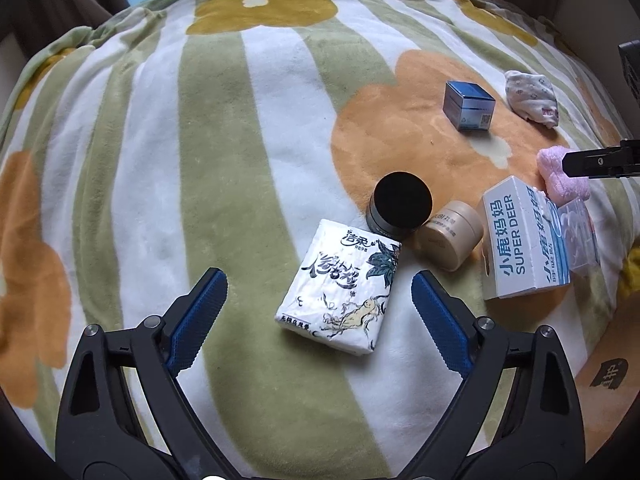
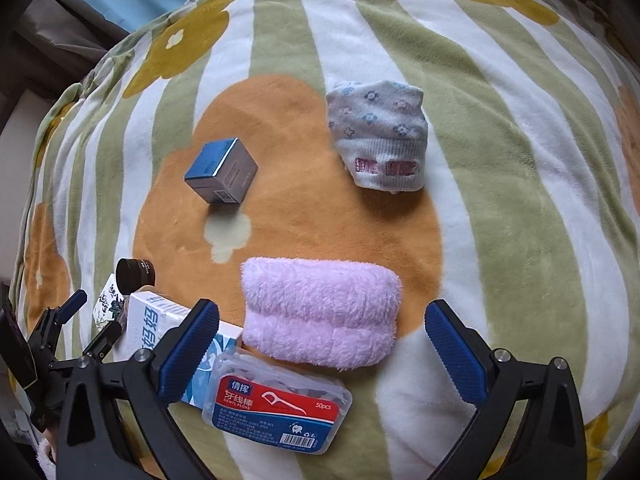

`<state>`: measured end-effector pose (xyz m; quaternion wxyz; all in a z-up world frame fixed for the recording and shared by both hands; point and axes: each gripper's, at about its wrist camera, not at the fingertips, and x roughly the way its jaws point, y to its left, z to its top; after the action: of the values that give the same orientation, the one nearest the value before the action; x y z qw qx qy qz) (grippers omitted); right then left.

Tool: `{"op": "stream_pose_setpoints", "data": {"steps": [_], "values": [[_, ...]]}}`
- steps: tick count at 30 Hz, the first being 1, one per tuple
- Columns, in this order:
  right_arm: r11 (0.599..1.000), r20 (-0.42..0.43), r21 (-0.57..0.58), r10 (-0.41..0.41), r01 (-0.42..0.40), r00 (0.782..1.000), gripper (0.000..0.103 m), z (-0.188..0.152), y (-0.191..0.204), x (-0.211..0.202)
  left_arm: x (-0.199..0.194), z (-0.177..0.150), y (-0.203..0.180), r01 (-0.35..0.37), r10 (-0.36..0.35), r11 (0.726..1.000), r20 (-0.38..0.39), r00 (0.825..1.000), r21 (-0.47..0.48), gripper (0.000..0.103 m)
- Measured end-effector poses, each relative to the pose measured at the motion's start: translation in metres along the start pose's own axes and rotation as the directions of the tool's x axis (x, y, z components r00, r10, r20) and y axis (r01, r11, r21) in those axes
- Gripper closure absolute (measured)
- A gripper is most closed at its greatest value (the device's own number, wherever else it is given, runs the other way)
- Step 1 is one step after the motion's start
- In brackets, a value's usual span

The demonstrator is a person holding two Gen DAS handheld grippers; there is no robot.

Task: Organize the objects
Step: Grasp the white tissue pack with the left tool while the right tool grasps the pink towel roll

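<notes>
left wrist, two jars, two boxes

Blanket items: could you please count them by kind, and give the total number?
Boxes: 3, the blue cube box, the SUPER DEER box, the clear dental floss box
Jars: 2, the black-lidded jar, the beige jar
Soft cloth items: 2, the pink towel, the flowered sock
Tissue packs: 1, the tissue pack
Total: 8

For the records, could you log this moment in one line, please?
left gripper: open over white tissue pack | right gripper: open over pink fluffy towel
</notes>
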<state>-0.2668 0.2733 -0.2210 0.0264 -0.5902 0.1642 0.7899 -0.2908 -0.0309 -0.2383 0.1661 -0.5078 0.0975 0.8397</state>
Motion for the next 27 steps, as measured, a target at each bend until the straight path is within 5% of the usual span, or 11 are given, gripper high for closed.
{"op": "stream_pose_setpoints", "data": {"steps": [6,12,27], "values": [[1.0,-0.032,0.002,-0.012,0.012,0.999,0.003,0.004,0.0,0.011,0.017,0.003,-0.001,0.029,-0.029,1.0,-0.048,0.998,0.0,0.025],[0.999,-0.068,-0.007,-0.033,0.032,0.997,0.029,0.004,0.003,0.02,0.017,0.004,-0.004,0.046,-0.046,0.999,-0.059,0.997,0.003,0.048],[0.997,-0.028,-0.058,-0.061,0.059,0.998,0.059,0.007,0.008,0.001,-0.01,0.005,-0.003,0.046,-0.047,0.999,-0.031,0.998,-0.023,0.052]]}}
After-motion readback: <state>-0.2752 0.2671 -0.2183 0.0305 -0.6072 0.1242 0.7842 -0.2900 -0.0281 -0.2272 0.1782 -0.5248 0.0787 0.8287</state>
